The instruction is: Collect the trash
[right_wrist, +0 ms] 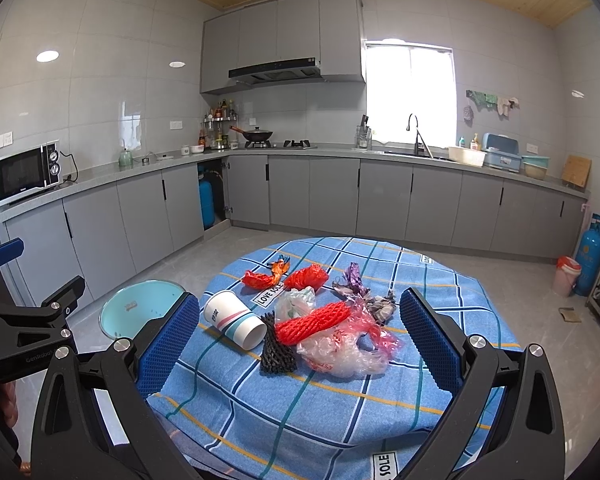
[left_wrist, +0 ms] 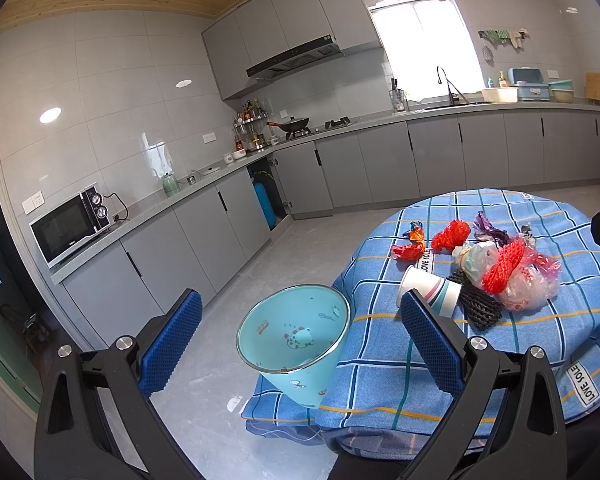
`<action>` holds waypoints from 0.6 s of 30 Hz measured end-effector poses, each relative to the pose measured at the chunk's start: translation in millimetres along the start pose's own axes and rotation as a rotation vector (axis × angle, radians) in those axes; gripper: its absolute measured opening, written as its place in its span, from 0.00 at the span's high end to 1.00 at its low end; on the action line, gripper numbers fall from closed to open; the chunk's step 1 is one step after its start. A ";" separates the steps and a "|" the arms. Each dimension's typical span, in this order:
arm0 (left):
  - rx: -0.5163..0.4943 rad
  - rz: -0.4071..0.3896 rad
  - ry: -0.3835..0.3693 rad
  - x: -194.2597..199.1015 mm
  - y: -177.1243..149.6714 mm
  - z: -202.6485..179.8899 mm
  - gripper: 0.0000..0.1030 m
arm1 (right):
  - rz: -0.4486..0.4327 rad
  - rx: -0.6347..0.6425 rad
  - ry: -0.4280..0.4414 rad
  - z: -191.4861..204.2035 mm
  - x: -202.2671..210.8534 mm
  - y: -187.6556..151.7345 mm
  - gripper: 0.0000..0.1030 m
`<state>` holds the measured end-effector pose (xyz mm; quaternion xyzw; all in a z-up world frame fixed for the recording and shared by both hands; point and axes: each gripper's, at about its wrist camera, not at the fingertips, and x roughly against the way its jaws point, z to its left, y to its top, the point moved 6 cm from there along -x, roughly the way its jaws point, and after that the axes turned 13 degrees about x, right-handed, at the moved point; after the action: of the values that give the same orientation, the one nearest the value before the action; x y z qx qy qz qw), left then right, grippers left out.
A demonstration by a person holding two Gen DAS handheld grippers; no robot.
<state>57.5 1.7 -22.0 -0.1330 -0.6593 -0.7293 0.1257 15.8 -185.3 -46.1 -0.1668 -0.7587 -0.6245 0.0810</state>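
Note:
A round table under a blue checked cloth carries a pile of trash. In it are a tipped paper cup, red foam nets, a black net, a clear plastic bag, crumpled wrappers and purple scraps. My right gripper hangs open above the pile, touching nothing. A light blue bin stands by the table's left edge. My left gripper is open, with the bin between its fingers but apart from them. The cup lies just beyond its right finger.
Grey kitchen cabinets and a counter run along the left and back walls, with a microwave on the left. A blue gas cylinder and a small pink bin stand at the far right. Bare grey floor lies between table and cabinets.

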 end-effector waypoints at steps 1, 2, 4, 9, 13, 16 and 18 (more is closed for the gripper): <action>0.000 0.000 0.000 0.0 0.0 0.0 0.05 | 0.000 -0.002 0.000 -0.2 -0.1 0.3 0.04; -0.001 0.000 0.000 0.0 0.1 0.1 0.05 | 0.000 0.000 0.000 0.2 0.1 0.0 0.04; 0.000 -0.001 0.001 -0.1 0.1 0.2 0.05 | -0.001 0.001 -0.001 -0.1 0.1 0.4 0.04; 0.000 -0.001 0.000 0.5 0.2 1.1 0.05 | -0.001 0.000 0.000 -0.6 0.8 0.4 0.04; 0.000 0.000 0.001 -0.4 0.0 1.8 0.05 | -0.001 -0.001 0.000 -0.6 0.8 0.1 0.04; 0.000 -0.002 0.001 -0.1 0.1 1.1 0.05 | 0.000 -0.004 0.001 -1.7 1.6 0.7 0.04; 0.001 -0.002 0.002 -0.6 0.2 1.8 0.05 | 0.000 -0.005 0.002 -2.1 1.3 0.3 0.04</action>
<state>58.2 3.4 -21.8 -0.1316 -0.6596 -0.7293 0.1253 14.5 -187.0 -45.0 -0.1663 -0.7570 -0.6266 0.0814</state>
